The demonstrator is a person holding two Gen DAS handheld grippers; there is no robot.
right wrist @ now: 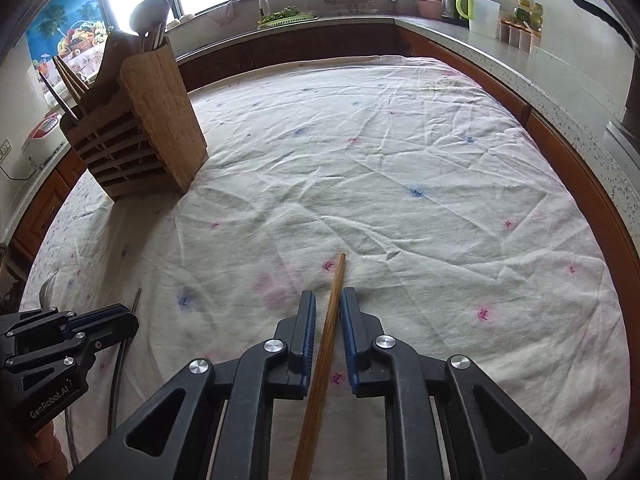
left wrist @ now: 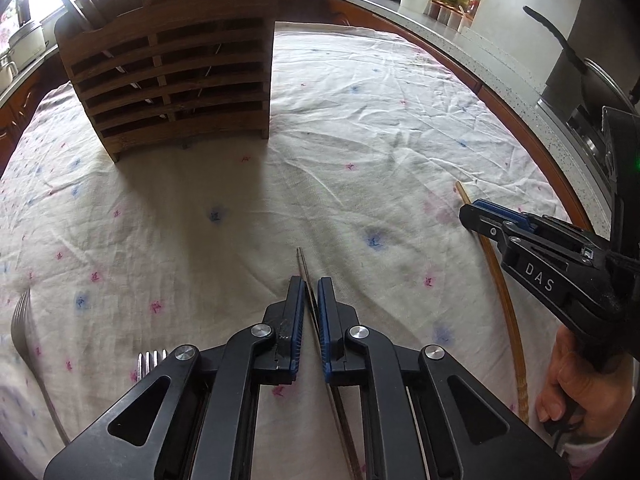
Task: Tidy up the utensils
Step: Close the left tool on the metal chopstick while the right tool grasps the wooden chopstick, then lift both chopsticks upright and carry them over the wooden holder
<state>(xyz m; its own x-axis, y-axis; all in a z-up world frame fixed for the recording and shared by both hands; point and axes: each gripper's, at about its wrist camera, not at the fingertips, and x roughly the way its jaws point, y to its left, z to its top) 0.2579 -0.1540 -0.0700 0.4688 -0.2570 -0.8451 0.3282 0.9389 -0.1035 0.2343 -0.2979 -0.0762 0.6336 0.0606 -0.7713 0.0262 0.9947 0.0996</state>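
Note:
A slatted wooden utensil holder [left wrist: 168, 76] stands on the cloth at the far left, with chopsticks and a ladle in it; it also shows in the right wrist view [right wrist: 140, 128]. My left gripper [left wrist: 311, 292] straddles a thin dark metal chopstick [left wrist: 305, 272] lying on the cloth, jaws narrowly apart around it. My right gripper [right wrist: 328, 306] straddles a brown wooden chopstick [right wrist: 334, 300], jaws slightly apart with small gaps on each side. That wooden chopstick [left wrist: 500, 280] and the right gripper [left wrist: 476, 214] show at the right of the left wrist view.
Two forks [left wrist: 24, 320] [left wrist: 150, 362] lie on the flowered tablecloth [left wrist: 360, 120] at the near left. A stone counter [right wrist: 520, 60] with kettle, jars and a pan wraps the table's far and right sides. The left gripper [right wrist: 132, 322] shows at lower left.

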